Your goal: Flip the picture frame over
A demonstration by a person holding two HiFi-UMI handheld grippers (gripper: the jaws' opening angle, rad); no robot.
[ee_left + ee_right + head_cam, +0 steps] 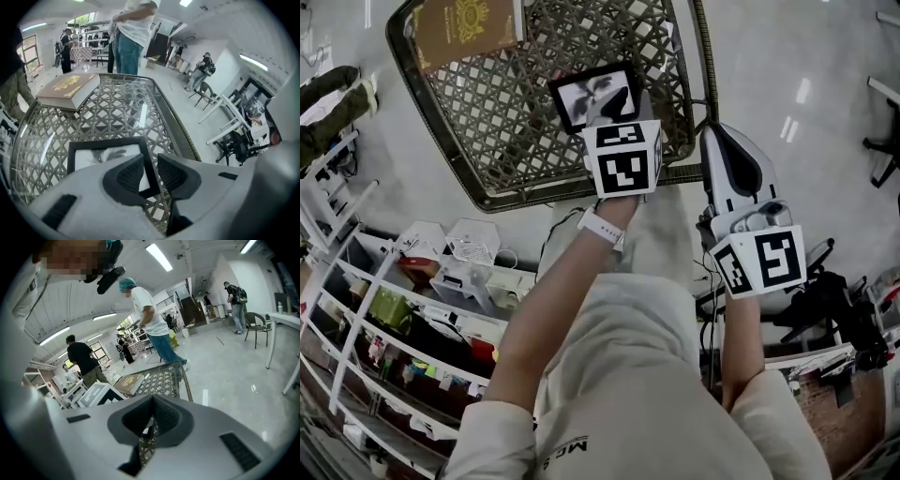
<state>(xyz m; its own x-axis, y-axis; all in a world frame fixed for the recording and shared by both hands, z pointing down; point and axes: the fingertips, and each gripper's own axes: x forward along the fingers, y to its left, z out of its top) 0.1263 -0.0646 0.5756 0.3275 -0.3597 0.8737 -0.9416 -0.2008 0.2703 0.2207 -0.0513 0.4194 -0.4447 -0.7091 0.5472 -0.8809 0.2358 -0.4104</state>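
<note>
Left tongs [150,159] hide one corner of the picture frame [101,153].

- Head view: from above, facing steeply down onto the lattice table [506,122].
- Left gripper view: low, close over the tabletop, picture frame [105,152] just ahead of its jaws.
- Right gripper view: farther back, nearly level, off the table's end.
- All three share table and book [464,28].

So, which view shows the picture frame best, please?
The left gripper view: the picture frame lies flat on the table, only its near corner behind the jaws. The head view shows it smaller, partly covered by the left gripper. The right gripper view barely shows it.
</note>
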